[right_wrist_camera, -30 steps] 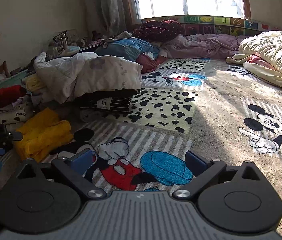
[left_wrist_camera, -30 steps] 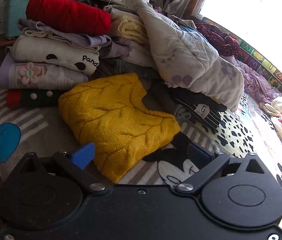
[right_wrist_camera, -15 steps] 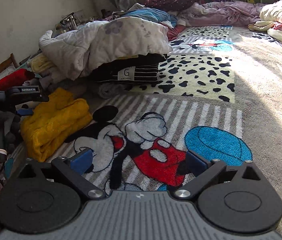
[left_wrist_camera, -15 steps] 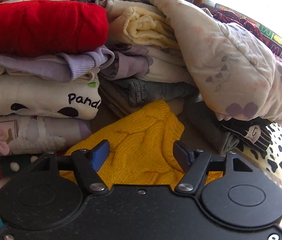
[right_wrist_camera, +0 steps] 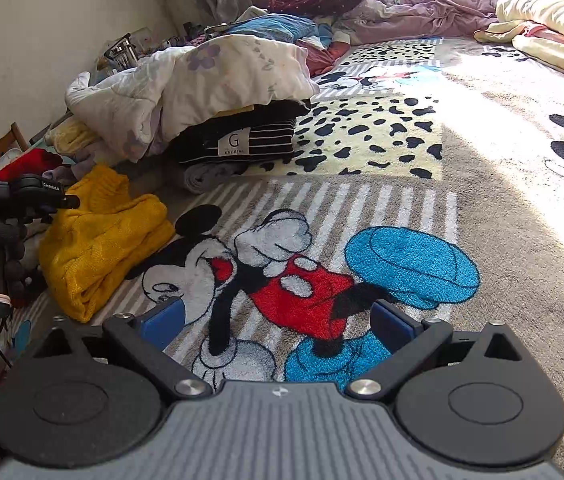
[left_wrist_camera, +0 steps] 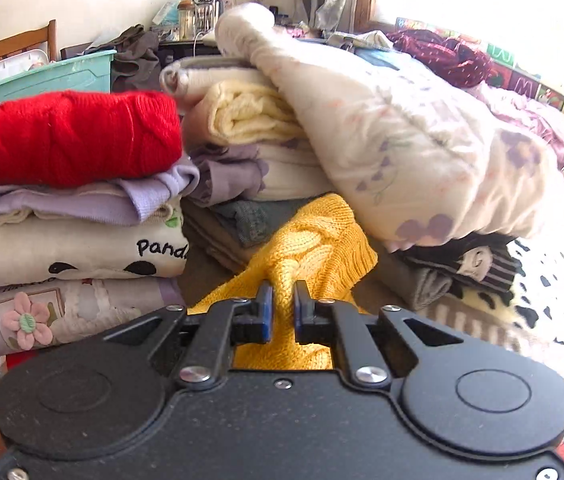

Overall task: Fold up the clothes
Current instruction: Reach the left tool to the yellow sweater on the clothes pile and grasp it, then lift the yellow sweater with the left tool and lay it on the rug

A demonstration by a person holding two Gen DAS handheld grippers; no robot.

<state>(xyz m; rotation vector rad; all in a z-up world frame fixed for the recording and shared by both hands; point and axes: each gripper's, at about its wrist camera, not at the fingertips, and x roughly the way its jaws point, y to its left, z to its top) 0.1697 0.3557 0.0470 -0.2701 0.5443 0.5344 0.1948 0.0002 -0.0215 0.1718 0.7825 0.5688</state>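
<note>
step: pickup | left tool (left_wrist_camera: 282, 300) clenched on yellow knit sweater (left_wrist_camera: 313, 240) | right tool (right_wrist_camera: 278, 320) released above rug (right_wrist_camera: 501, 208) | next: probably drag sweater onto the rug, spread flat

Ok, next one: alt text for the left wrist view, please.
The left gripper is shut on a fold of the yellow knit sweater. Behind it stand stacks of folded clothes, a red knit topping the left stack and a pale floral quilt draped over the right one.

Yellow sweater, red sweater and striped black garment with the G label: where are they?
Yellow sweater (left_wrist_camera: 313, 240): left wrist view, cable-knit bunch.
Red sweater (left_wrist_camera: 70, 140): left wrist view, folded front.
Striped black garment (right_wrist_camera: 266, 136): right wrist view, striped side.
</note>
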